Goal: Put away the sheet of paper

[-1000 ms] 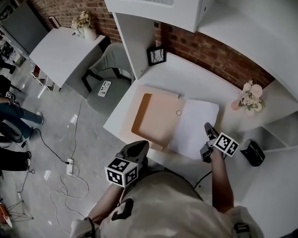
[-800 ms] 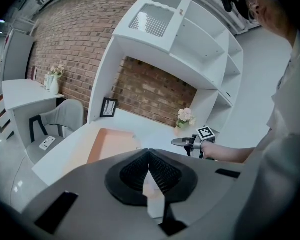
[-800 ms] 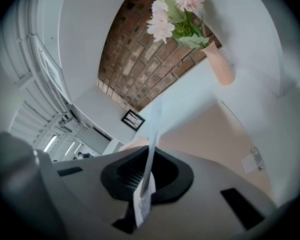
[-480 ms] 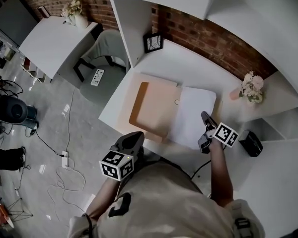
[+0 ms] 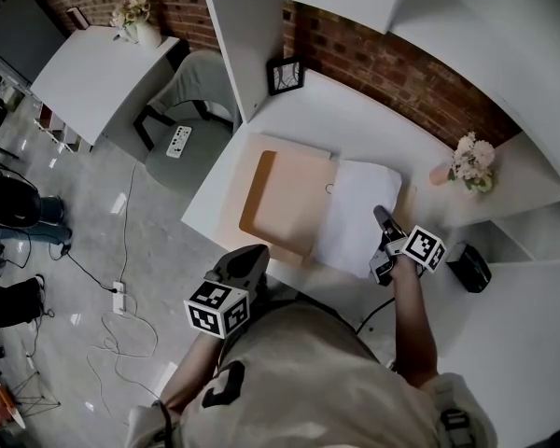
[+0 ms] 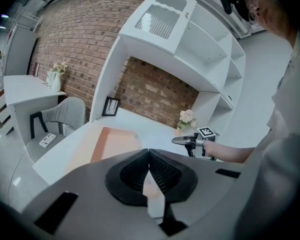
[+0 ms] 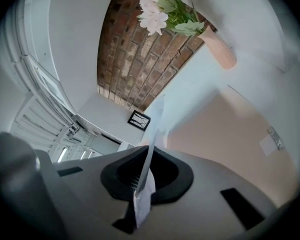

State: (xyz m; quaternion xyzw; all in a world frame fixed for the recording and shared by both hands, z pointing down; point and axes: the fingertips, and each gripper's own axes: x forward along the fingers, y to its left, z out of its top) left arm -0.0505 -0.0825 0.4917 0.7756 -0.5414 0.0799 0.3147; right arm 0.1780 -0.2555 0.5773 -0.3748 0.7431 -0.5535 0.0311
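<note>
R gripper: jaws closed on the near edge of the sheet of paper; in the right gripper view the sheet runs edge-on between the pads and curves up away from them. Sheet pos.: over the right half of the open folder, which lies on the white desk. The gripped edge is held above the folder; the far part sits low over it, contact there cannot be confirmed. Folder: flat, opened, peach inner face up, left half bare. L gripper: jaws together, nothing between them, held at the desk's near edge, apart from folder & sheet. Ref. items: framed picture upright at the desk's back left, beside the shelf unit side panel; pink vase w/ flowers at back right, near the brick wall; black object on the surface just right of the R gripper, type not identifiable; grey chair left of the desk
</note>
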